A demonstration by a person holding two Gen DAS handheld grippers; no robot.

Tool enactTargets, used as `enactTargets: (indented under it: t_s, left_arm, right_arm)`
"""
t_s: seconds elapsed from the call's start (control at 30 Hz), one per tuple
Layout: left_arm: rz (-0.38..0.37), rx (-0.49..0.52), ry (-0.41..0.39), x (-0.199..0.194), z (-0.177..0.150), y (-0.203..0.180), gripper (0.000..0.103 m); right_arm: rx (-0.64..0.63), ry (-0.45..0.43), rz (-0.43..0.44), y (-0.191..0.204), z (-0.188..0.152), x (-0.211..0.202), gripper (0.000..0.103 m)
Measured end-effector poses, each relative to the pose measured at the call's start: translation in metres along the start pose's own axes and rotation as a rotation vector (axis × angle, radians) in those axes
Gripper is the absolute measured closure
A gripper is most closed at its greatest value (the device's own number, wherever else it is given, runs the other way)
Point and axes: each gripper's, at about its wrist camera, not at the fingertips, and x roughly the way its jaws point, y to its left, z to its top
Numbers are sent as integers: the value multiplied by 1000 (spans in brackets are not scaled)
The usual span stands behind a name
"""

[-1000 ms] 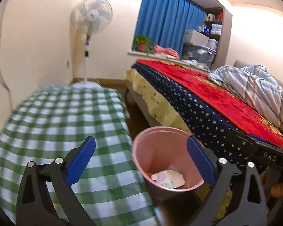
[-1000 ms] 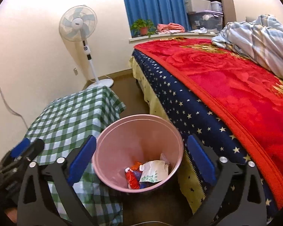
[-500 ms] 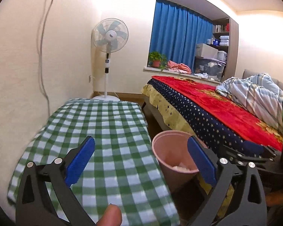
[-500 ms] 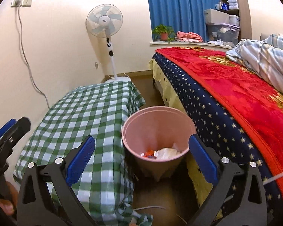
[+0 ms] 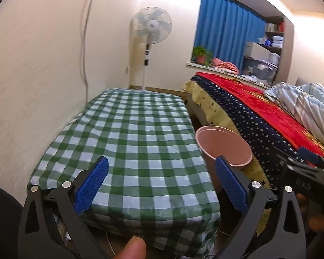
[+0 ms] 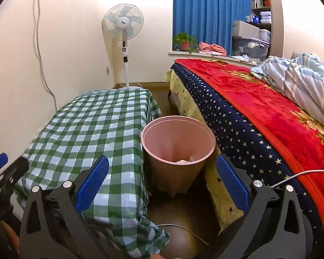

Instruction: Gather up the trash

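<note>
A pink trash bin (image 6: 177, 149) stands on the floor between the green-checked table (image 6: 92, 129) and the bed (image 6: 259, 112). White crumpled trash (image 6: 184, 161) shows at its bottom. The bin also shows in the left wrist view (image 5: 223, 145). My left gripper (image 5: 161, 173) is open and empty, held back from the near end of the table (image 5: 136, 142). My right gripper (image 6: 162, 172) is open and empty, back from the bin and above the floor. The right gripper shows at the right edge of the left view (image 5: 308, 166).
A standing fan (image 6: 123, 32) is at the far wall beyond the table. A white cable (image 6: 302, 173) lies on the bed's near edge and another runs across the brown floor (image 6: 183, 228). A striped duvet (image 6: 300, 75) lies on the bed.
Both grippers have pulled back and up from the bin, which now looks smaller and farther. The left view has swung left over the table. Both stay open and empty.
</note>
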Motion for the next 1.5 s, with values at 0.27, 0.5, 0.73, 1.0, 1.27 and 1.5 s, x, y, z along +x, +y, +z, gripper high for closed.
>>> enactTargets:
  t_s: [0.27, 0.5, 0.73, 1.0, 1.27, 1.5]
  left_arm:
    - [17, -7, 48, 15, -16, -3, 8]
    - [19, -4, 41, 13, -17, -4, 8]
    - [13, 6, 33, 12, -16, -7, 8]
    - [13, 10, 30, 11, -16, -9, 8]
    - [9, 11, 29, 11, -15, -11, 8]
    - [7, 14, 25, 11, -14, -11, 8]
  right_arm:
    - [-41, -15, -8, 16, -3, -5, 5]
    - [-43, -15, -10, 21, -3, -4, 5]
    - [-42, -16, -9, 20, -3, -4, 5]
    - [-41, -16, -9, 19, -3, -4, 5]
    - [-38, -15, -9, 20, -3, -3, 5]
    - [-39, -15, -9, 20, -3, -3, 5]
